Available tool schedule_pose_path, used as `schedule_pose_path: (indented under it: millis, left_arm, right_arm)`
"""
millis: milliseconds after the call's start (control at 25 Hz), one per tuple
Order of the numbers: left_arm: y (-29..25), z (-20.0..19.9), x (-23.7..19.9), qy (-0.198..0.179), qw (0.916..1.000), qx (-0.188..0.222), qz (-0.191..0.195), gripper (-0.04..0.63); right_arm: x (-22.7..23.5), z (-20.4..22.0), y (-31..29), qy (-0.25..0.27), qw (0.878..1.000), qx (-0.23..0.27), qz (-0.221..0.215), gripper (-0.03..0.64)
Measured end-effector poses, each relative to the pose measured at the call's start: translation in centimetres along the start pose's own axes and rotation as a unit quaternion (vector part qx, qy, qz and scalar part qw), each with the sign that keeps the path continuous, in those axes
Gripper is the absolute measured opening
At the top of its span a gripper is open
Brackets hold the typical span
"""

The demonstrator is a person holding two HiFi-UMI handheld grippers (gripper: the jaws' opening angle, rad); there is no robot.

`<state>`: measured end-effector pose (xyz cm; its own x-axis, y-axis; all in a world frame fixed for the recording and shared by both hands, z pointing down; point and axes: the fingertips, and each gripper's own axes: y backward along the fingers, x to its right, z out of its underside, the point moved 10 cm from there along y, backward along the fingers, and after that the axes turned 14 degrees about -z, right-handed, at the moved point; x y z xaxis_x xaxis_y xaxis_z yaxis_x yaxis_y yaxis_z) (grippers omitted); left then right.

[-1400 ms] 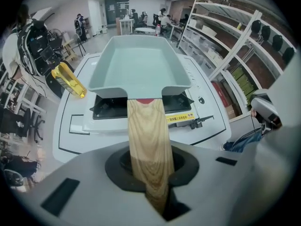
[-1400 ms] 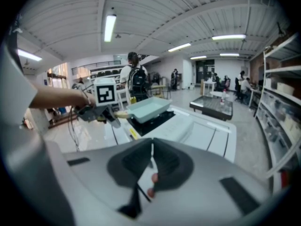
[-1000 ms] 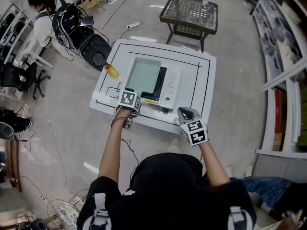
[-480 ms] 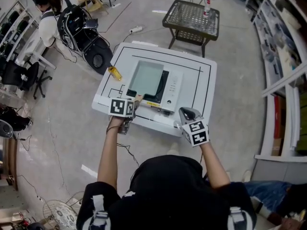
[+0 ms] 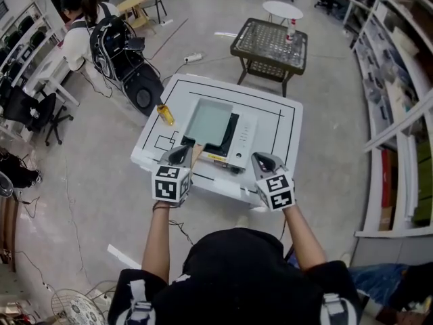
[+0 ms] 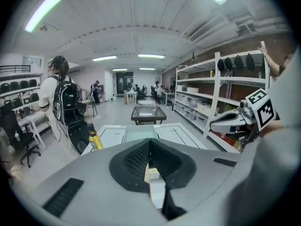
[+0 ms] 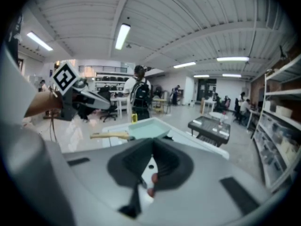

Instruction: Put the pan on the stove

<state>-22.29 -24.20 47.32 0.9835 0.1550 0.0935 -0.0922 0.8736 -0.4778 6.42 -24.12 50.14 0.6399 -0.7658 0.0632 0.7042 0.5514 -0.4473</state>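
Observation:
A pale green square pan (image 5: 208, 122) sits on the white portable stove (image 5: 242, 135) in the middle of the white table (image 5: 284, 124). Its wooden handle (image 5: 196, 153) points toward me. My left gripper (image 5: 178, 157) hovers just left of the handle's end, shut and holding nothing. In the left gripper view the jaws (image 6: 149, 155) are together, with the pan (image 6: 140, 132) beyond them. My right gripper (image 5: 262, 161) is near the table's front edge, right of the stove, shut and empty. In the right gripper view the pan (image 7: 149, 128) and its handle (image 7: 109, 135) lie ahead to the left.
A yellow bottle (image 5: 163, 114) stands at the table's left edge. A dark wicker table (image 5: 269, 38) is behind the white table. A person with a backpack (image 5: 111, 36) stands at the far left. Shelving (image 5: 399, 93) lines the right side.
My left gripper has lifted up and back from the handle's end toward me, and its marker cube now faces up. The right gripper has barely moved. The pan stays on the stove.

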Motion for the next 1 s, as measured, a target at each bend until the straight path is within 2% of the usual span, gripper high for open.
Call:
schedule_pose_path:
  millis: [200,480,680,1000]
  left_arm:
    - [2.7,-0.4,0.5,0.023,0.9961,0.085,-0.01,0.026]
    - [5.9,-2.2,2.0,-0.001,0.9839,0.178,-0.014,0.026]
    - [7.1,-3.1,2.5,-0.004,0.9763,0.216,-0.012,0.026]
    - [7.0,-3.3,2.9,0.005,0.9739,0.227,-0.009,0.026]
  right_arm:
    - [-0.7,-2.9,1.1,0.018,0.999,0.035,0.013,0.035]
    - [-1.8,-6.6,3.5,0.036,0.993,0.104,0.036,0.035]
    - [-2.1,-7.9,4.6,0.033,0.988,0.145,0.044,0.035]
    - [-1.9,-7.9,4.5,0.033,0.985,0.164,0.046,0.034]
